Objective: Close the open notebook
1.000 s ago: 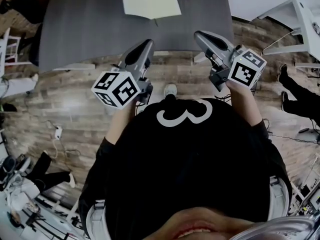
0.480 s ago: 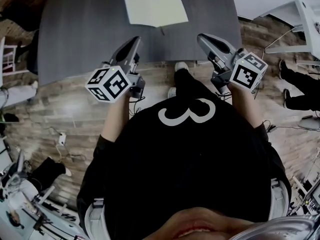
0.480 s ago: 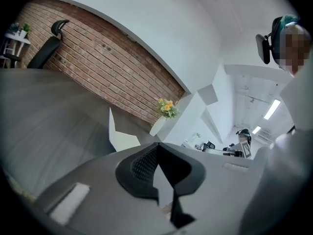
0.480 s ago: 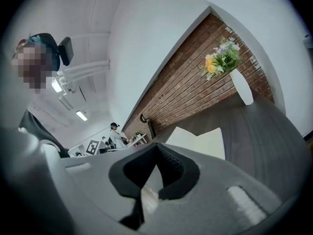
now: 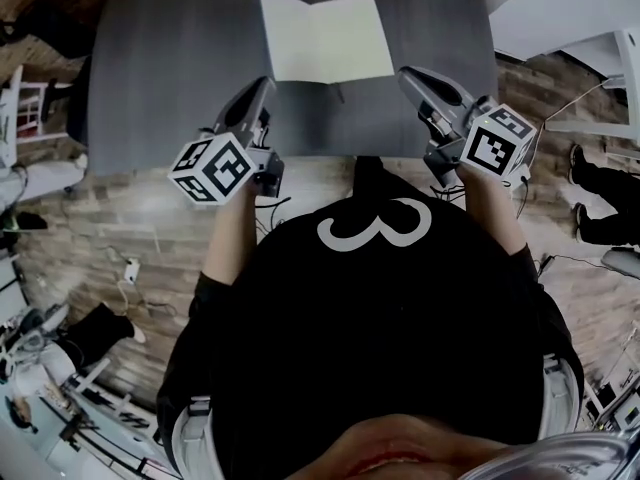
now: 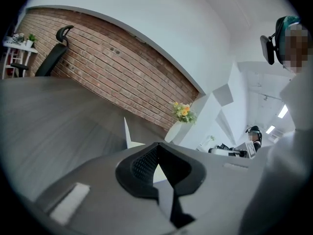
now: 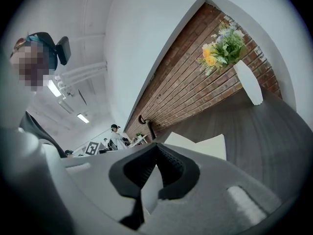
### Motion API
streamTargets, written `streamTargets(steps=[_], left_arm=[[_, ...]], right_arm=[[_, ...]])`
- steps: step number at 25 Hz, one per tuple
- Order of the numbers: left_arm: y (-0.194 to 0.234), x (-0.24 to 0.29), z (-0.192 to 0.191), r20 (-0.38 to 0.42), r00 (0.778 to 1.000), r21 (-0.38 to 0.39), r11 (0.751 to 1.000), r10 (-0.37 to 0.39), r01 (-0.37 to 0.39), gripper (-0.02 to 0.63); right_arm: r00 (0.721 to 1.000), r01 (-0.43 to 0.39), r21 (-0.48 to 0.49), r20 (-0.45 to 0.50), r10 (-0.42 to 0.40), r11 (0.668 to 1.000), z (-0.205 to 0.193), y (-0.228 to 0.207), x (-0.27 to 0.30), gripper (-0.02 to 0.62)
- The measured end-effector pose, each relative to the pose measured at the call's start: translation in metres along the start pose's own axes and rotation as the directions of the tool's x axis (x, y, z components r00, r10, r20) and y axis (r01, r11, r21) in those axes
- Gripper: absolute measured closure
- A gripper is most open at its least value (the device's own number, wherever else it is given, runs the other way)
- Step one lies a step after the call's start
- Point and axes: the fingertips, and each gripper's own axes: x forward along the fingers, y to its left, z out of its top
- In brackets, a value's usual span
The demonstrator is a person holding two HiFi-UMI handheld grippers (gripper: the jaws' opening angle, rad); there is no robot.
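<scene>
The open notebook (image 5: 325, 36) lies flat with blank cream pages on the grey table (image 5: 160, 58), near its front middle. My left gripper (image 5: 260, 85) hovers over the table's near edge, just left of and below the notebook. My right gripper (image 5: 406, 71) hovers just off the notebook's lower right corner. Neither touches it. In the left gripper view the notebook (image 6: 128, 135) shows past the left gripper (image 6: 157, 145), whose jaws meet with nothing between them. The right gripper view has the notebook (image 7: 208, 145) beyond the right gripper (image 7: 157, 145), also shut and empty.
A white vase of yellow flowers (image 7: 246, 77) stands on the table by the brick wall, also seen as the vase (image 6: 178, 124). A white desk (image 5: 600, 38) stands at the right. People's legs (image 5: 600, 183) show on the wooden floor (image 5: 120, 218).
The person has stepped up to the table. The notebook now sits lower and nearer in the head view, and both gripper tips have come over the table's front edge beside it.
</scene>
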Motion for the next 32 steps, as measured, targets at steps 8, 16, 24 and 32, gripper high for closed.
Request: streamTargets(steps=[8, 16, 24, 32], left_arm=[[0.04, 0.035, 0.014, -0.007, 0.997, -0.015, 0.997, 0.073, -0.073, 0.591], [0.08, 0.053, 0.01, -0.063, 0.99, -0.014, 0.992, 0.123, -0.124, 0.591], [0.101, 0.072, -0.007, -0.115, 0.984, -0.018, 0.991, 0.133, -0.136, 0.591], [0.101, 0.089, -0.018, -0.139, 0.987, -0.038, 0.996, 0.078, -0.084, 0.591]], right_arm=[[0.999, 0.02, 0.009, -0.029, -0.02, 1.0, 0.022, -0.046, 0.02, 0.594], [0.997, 0.061, 0.033, -0.053, -0.059, 0.998, 0.025, -0.075, 0.028, 0.594], [0.993, 0.088, 0.054, -0.084, -0.083, 0.995, 0.01, -0.096, 0.029, 0.594], [0.991, 0.098, 0.137, -0.103, -0.084, 0.986, -0.002, -0.108, 0.027, 0.594]])
